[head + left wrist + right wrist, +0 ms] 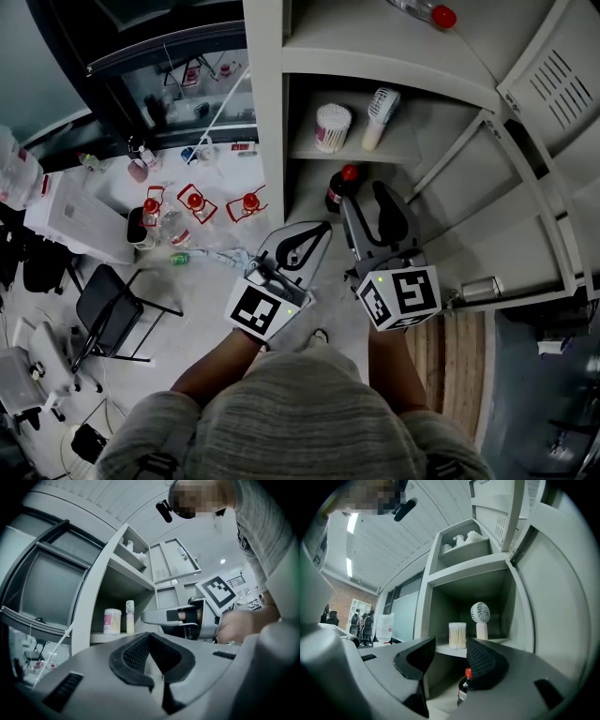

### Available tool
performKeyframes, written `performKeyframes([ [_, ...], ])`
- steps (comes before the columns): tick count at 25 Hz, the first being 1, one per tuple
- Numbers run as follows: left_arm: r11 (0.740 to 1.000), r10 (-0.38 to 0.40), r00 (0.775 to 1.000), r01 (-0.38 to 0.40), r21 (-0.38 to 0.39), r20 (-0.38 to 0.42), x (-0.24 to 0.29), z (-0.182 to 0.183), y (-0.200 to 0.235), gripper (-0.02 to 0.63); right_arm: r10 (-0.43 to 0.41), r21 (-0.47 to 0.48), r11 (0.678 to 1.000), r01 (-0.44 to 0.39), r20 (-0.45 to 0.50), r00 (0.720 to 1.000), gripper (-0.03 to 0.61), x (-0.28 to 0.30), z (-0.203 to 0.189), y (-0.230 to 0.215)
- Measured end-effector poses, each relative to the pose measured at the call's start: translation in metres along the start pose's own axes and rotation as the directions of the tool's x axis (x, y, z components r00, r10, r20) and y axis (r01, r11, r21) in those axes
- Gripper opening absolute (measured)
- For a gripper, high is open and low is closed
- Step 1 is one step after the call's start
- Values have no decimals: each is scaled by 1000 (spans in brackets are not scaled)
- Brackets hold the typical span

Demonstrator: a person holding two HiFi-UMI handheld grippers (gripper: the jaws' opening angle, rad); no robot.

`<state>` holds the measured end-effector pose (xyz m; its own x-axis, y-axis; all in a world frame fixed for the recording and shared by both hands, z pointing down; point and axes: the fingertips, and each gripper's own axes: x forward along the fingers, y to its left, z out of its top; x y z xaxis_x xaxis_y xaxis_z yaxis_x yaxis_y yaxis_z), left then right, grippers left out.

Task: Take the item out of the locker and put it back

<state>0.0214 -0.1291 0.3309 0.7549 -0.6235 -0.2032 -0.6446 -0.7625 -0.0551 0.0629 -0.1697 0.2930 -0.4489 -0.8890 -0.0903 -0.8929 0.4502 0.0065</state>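
The grey locker (272, 112) stands open in front of me. In its lower compartment a dark bottle with a red cap (339, 187) stands upright, also seen low between the right jaws (465, 686). My right gripper (367, 199) reaches toward that compartment, open, its pads apart and touching nothing (451, 656). The bottle is just beyond its tips. My left gripper (314, 234) hangs outside the locker to the left, shut and empty (150, 641).
A cotton swab tub (331, 127) and a small white fan (379, 116) share the shelf above the bottle. Another red-capped bottle (427, 13) lies on the top shelf. The locker doors (553, 84) swing open at right. A cluttered table (103, 216) and a chair (111, 309) stand at left.
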Motion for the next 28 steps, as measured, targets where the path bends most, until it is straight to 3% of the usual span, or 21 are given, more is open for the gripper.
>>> performKeyframes([
  [19, 999, 33, 999, -33, 7, -8, -16, 0, 9, 8, 12, -34, 999, -13, -43, 999, 244, 65, -6, 3],
  [28, 999, 47, 999, -47, 4, -10, -16, -2, 15, 8, -24, -35, 999, 21, -80, 997, 264, 94, -10, -8],
])
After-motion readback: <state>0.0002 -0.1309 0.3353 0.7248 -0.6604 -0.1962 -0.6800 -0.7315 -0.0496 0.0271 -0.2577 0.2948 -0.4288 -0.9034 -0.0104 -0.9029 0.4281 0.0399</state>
